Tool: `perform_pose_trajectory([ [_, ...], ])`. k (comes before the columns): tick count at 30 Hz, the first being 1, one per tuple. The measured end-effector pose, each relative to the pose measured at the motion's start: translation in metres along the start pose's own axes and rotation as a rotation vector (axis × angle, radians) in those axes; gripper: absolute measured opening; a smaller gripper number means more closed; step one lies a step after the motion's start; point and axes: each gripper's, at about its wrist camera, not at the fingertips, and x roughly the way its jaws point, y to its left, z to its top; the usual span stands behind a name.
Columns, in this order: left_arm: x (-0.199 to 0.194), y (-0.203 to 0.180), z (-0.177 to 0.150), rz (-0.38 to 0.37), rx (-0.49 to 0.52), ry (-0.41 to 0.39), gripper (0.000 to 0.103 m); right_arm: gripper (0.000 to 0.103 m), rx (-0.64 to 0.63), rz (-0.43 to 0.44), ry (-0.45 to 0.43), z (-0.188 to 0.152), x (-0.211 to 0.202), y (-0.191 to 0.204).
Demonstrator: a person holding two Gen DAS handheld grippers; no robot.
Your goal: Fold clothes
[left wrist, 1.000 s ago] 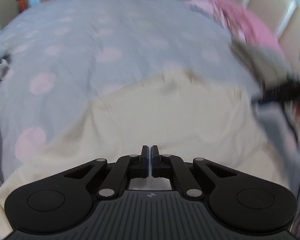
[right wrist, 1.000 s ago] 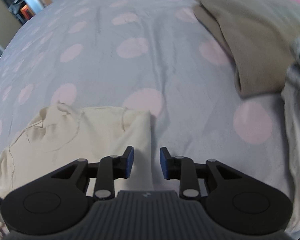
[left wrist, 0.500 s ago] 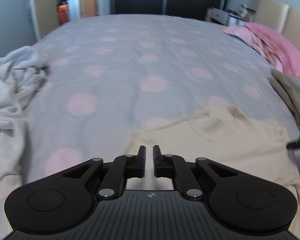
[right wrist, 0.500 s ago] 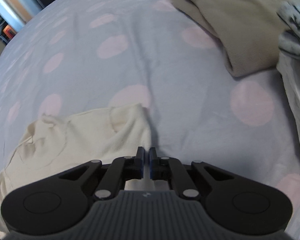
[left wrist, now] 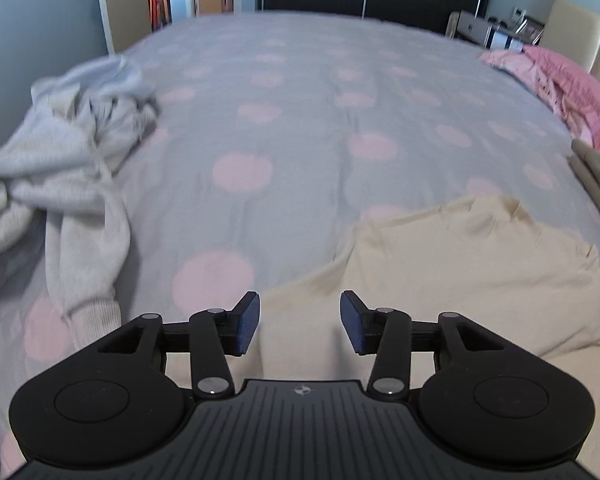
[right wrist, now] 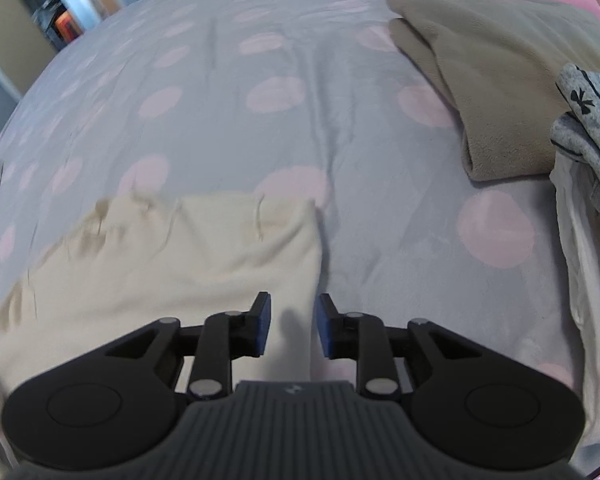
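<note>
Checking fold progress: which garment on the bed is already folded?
The tan garment, lying doubled with a neat fold edge; the cream top is spread flat and the grey sweatshirt is crumpled.

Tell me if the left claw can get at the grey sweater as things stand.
Probably yes. The left claw is open with nothing gripped, over the cream shirt. The grey sweater lies to its left on the bedspread, with nothing between them.

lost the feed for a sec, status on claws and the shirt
Both claws, left and right, just opened, nothing gripped. Cream shirt flat on the bed. Grey hoodie heaped aside, not in the way.
</note>
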Motion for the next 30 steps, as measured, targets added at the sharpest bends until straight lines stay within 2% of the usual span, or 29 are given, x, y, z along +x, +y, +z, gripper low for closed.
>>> perform_pose_trajectory([
  [2, 0.009, 0.002, -0.006, -0.006, -0.004, 0.043, 0.042, 0.028, -0.044, 0.015, 0.019, -0.01, -0.005, 0.002],
  [4, 0.014, 0.002, -0.009, -0.012, -0.015, 0.071, 0.023, 0.028, -0.095, 0.047, 0.034, -0.021, -0.01, 0.005],
  [5, 0.016, 0.002, -0.01, -0.015, -0.021, 0.085, 0.02, 0.028, -0.125, 0.062, 0.039, -0.027, -0.013, 0.007],
  [7, 0.014, 0.001, -0.01, -0.017, -0.021, 0.072, 0.009, 0.028, -0.203, 0.07, 0.034, -0.042, -0.018, 0.012],
  [13, 0.007, -0.005, -0.003, -0.02, -0.033, 0.055, 0.004, 0.029, -0.448, -0.013, -0.012, -0.083, -0.015, 0.037],
  [15, 0.007, -0.006, -0.002, -0.015, -0.044, 0.054, 0.004, 0.033, -0.496, -0.034, -0.033, -0.089, -0.01, 0.045],
  [19, 0.003, -0.006, 0.001, -0.014, -0.066, 0.045, 0.004, 0.03, -0.578, -0.152, -0.071, -0.095, 0.001, 0.053],
  [20, 0.001, -0.007, 0.002, -0.018, -0.069, 0.041, 0.004, 0.027, -0.584, -0.169, -0.072, -0.096, 0.003, 0.052],
  [21, 0.0, -0.007, 0.004, -0.023, -0.073, 0.037, 0.004, 0.013, -0.569, -0.172, -0.073, -0.094, 0.002, 0.049],
  [22, -0.002, -0.008, 0.005, -0.031, -0.079, 0.033, 0.004, 0.01, -0.547, -0.174, -0.076, -0.092, 0.001, 0.045],
  [27, -0.004, -0.017, 0.01, -0.123, -0.113, 0.043, 0.004, 0.004, -0.344, -0.202, -0.054, -0.075, -0.009, 0.01],
  [29, 0.004, -0.028, 0.008, -0.097, -0.067, 0.064, 0.004, 0.004, -0.262, -0.169, -0.005, -0.07, -0.001, -0.008],
  [30, 0.011, -0.031, 0.005, -0.065, -0.048, 0.108, 0.004, 0.004, -0.254, -0.155, 0.01, -0.071, 0.003, -0.012],
])
